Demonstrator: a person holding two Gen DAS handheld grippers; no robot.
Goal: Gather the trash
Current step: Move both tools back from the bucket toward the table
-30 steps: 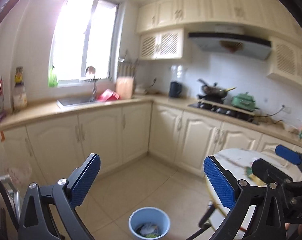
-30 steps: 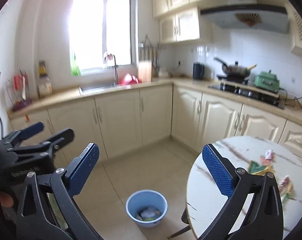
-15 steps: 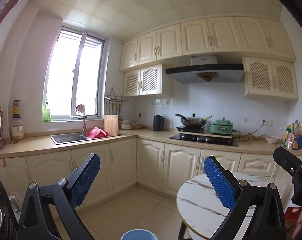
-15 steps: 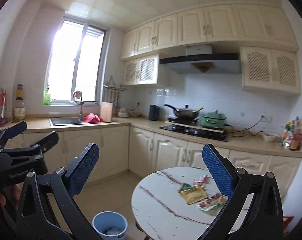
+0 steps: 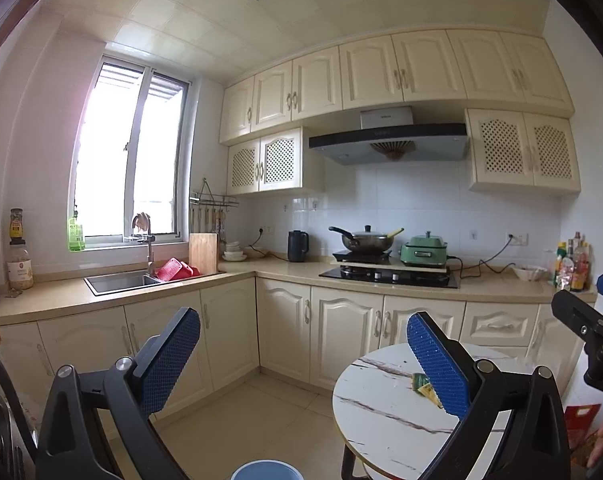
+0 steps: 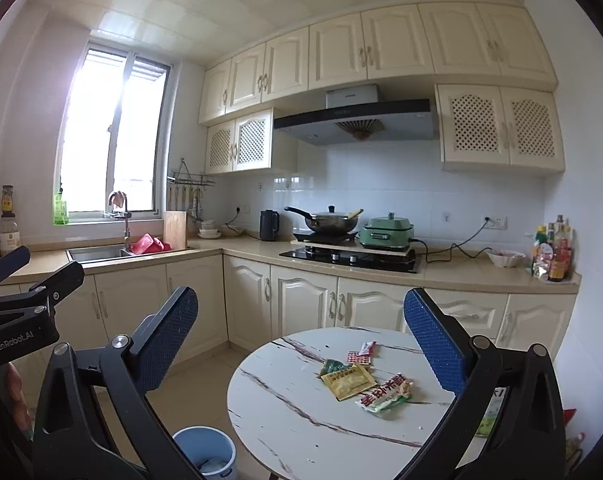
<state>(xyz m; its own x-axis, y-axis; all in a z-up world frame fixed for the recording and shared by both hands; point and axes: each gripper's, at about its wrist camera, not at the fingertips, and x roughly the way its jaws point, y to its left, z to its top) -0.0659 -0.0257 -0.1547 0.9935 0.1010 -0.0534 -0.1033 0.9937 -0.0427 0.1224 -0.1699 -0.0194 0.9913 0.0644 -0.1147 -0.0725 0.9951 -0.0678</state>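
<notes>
Both hand-held grippers, left hand-held gripper (image 5: pixel 303 356) and right hand-held gripper (image 6: pixel 301 334), are spread and empty above a round counter (image 6: pixel 301 412). Snack wrappers (image 6: pixel 361 380) lie near its far edge; a blue bin (image 6: pixel 205 454) stands on the floor beside it.

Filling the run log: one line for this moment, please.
left claw open, empty | right claw open, empty | wrappers on round table | blue bin on floor
</notes>
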